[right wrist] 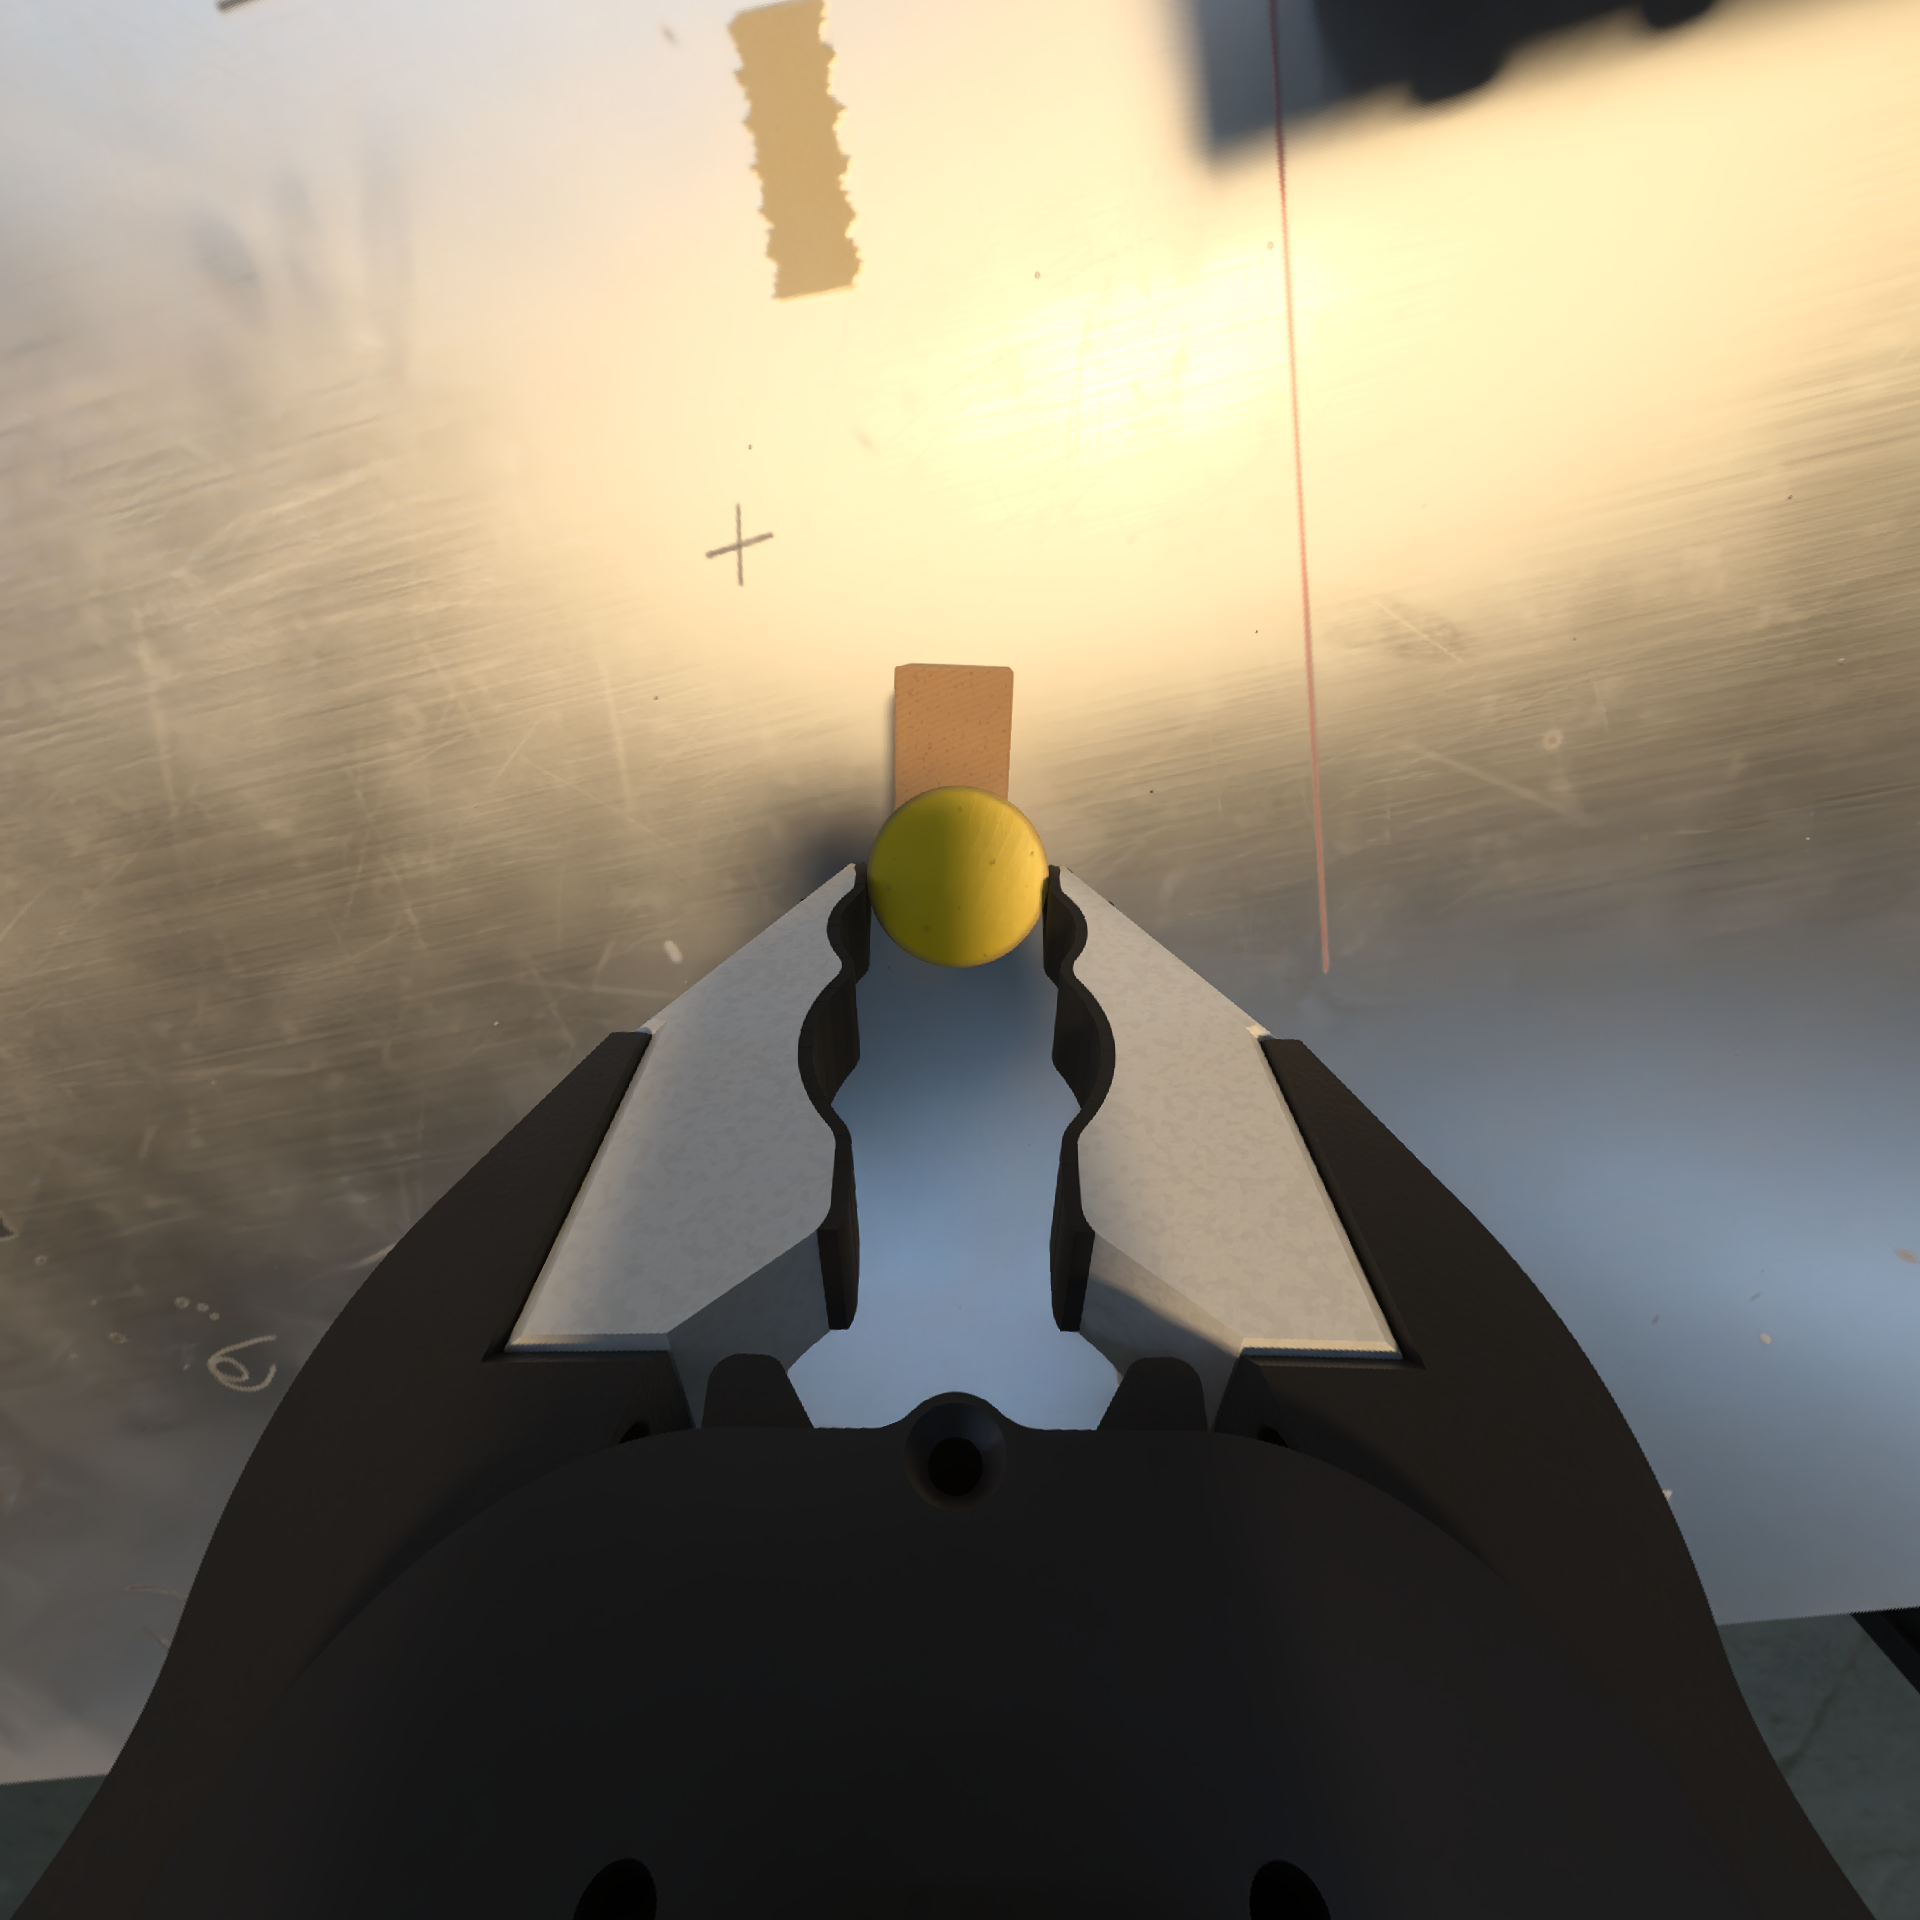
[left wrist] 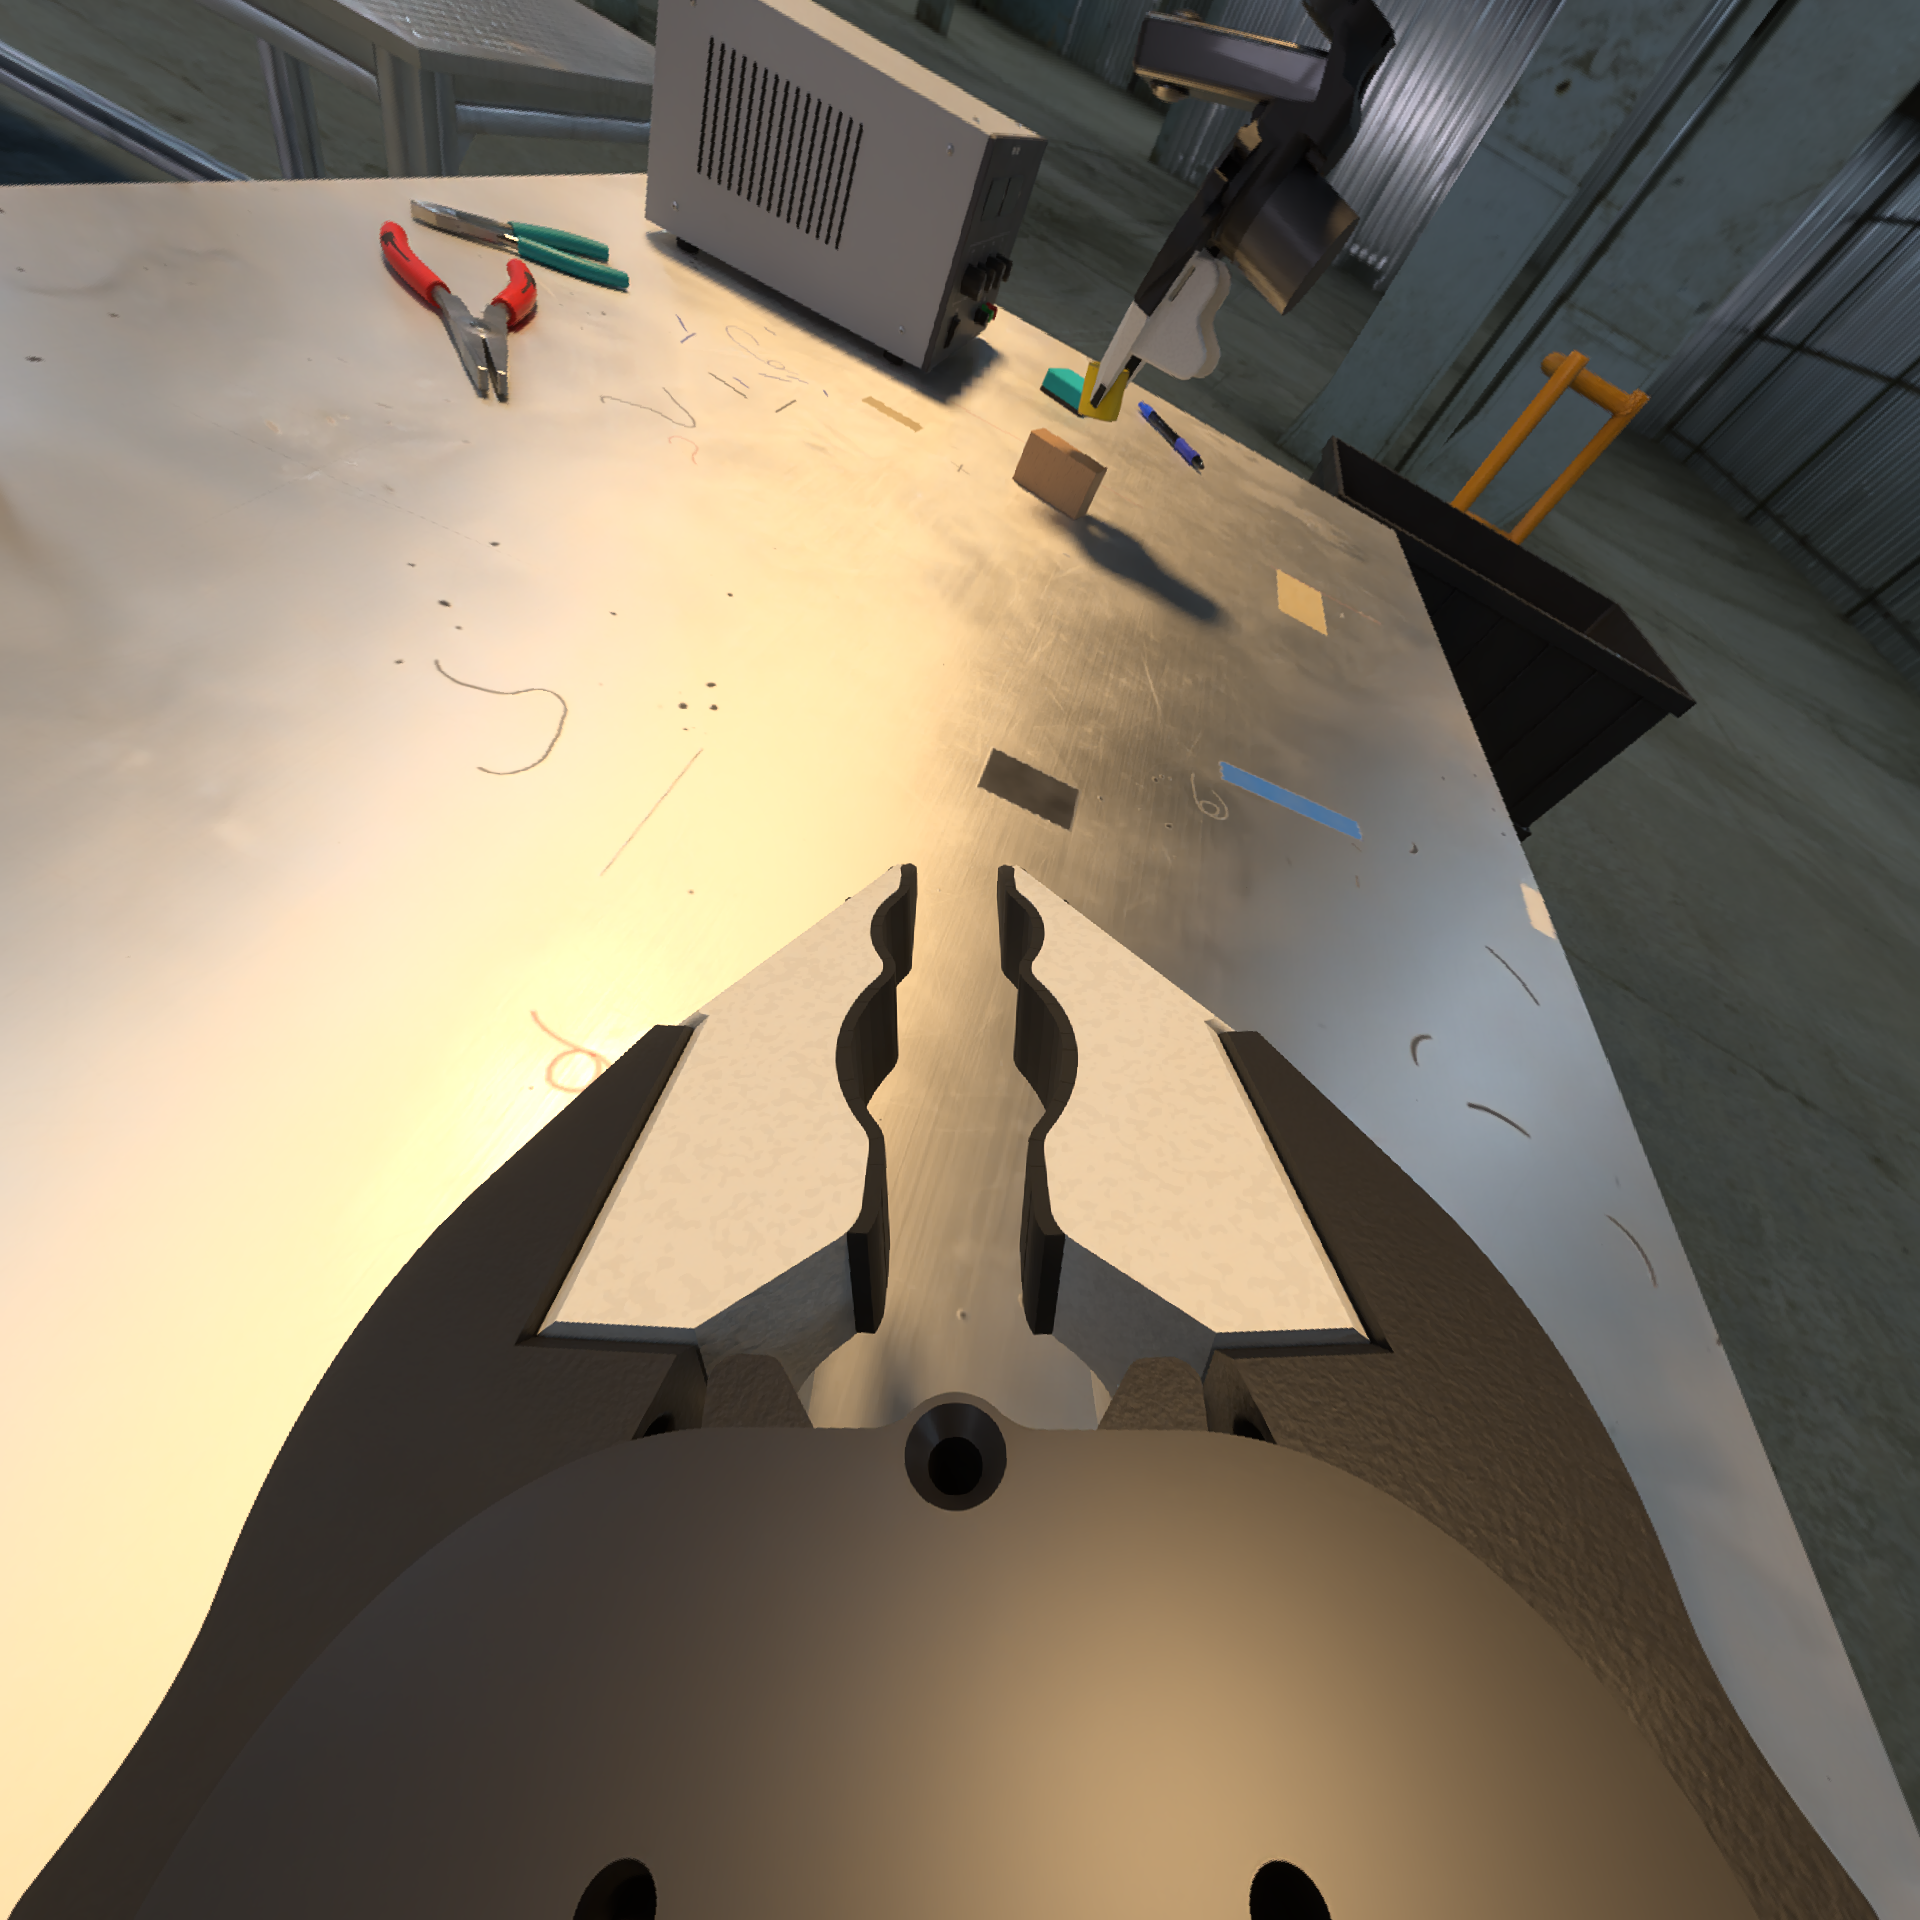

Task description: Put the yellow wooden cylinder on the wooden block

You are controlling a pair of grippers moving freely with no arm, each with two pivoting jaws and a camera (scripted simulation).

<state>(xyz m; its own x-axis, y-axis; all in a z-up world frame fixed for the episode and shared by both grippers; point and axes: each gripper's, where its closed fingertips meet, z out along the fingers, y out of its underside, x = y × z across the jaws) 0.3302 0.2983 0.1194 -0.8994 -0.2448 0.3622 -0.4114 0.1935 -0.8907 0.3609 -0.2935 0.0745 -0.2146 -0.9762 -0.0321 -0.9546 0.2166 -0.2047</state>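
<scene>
My right gripper (right wrist: 956, 885) is shut on the yellow wooden cylinder (right wrist: 956, 891), whose round end faces the camera between the fingertips. The wooden block (right wrist: 953, 732) lies on the table just beyond and below the cylinder, partly hidden by it. In the left wrist view the right gripper (left wrist: 1107, 390) holds the cylinder (left wrist: 1101, 403) in the air, a little past the block (left wrist: 1060, 473). My left gripper (left wrist: 956, 873) hovers over the table's near part, far from the block, fingers a narrow gap apart with nothing between them.
A teal block (left wrist: 1062, 387) and a blue pen (left wrist: 1171, 436) lie near the right gripper. A grey vented box (left wrist: 831, 177) stands at the back. Red pliers (left wrist: 457, 312) and green pliers (left wrist: 530, 244) lie far left. A black bin (left wrist: 1507, 644) stands off the table's right edge.
</scene>
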